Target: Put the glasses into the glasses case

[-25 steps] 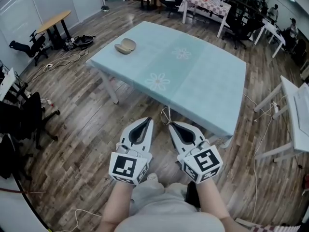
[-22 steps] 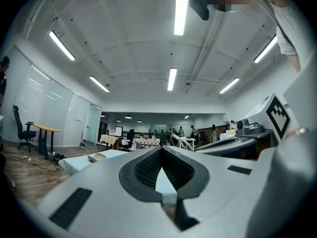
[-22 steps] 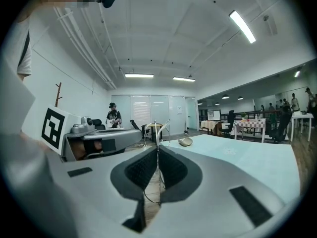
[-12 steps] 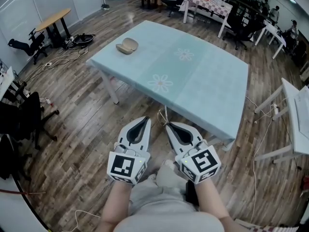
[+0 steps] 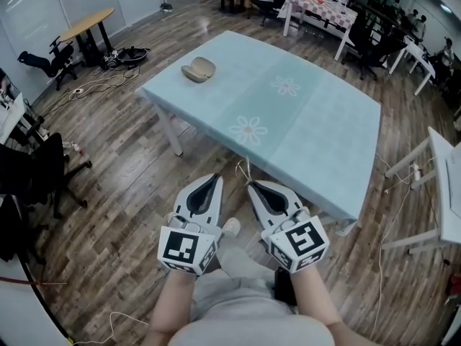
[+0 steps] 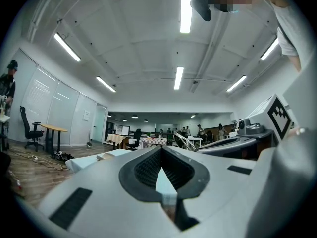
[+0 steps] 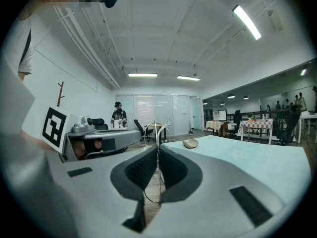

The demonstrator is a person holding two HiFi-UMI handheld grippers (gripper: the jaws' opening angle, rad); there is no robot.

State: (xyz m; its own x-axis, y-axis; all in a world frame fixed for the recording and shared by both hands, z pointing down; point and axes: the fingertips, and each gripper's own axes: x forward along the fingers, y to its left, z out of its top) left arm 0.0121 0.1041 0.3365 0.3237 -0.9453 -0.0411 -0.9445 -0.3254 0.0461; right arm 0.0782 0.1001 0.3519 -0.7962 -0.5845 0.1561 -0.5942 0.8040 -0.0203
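At the far left corner of the pale-blue flower-print table (image 5: 317, 135), an open beige clamshell glasses case (image 5: 198, 70). Short of the table's near edge, over the wooden floor (image 5: 122, 186), the grey left gripper (image 5: 215, 178), tips pressed together on nothing. Just beside it, the grey right gripper (image 5: 253, 187), clamped on thin wire-framed glasses (image 7: 158, 133).

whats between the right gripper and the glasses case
Head view: from the right gripper, shut on the glasses, a strip of wooden floor, then bare tablecloth with a printed flower, up to the glasses case. No object sits in between.
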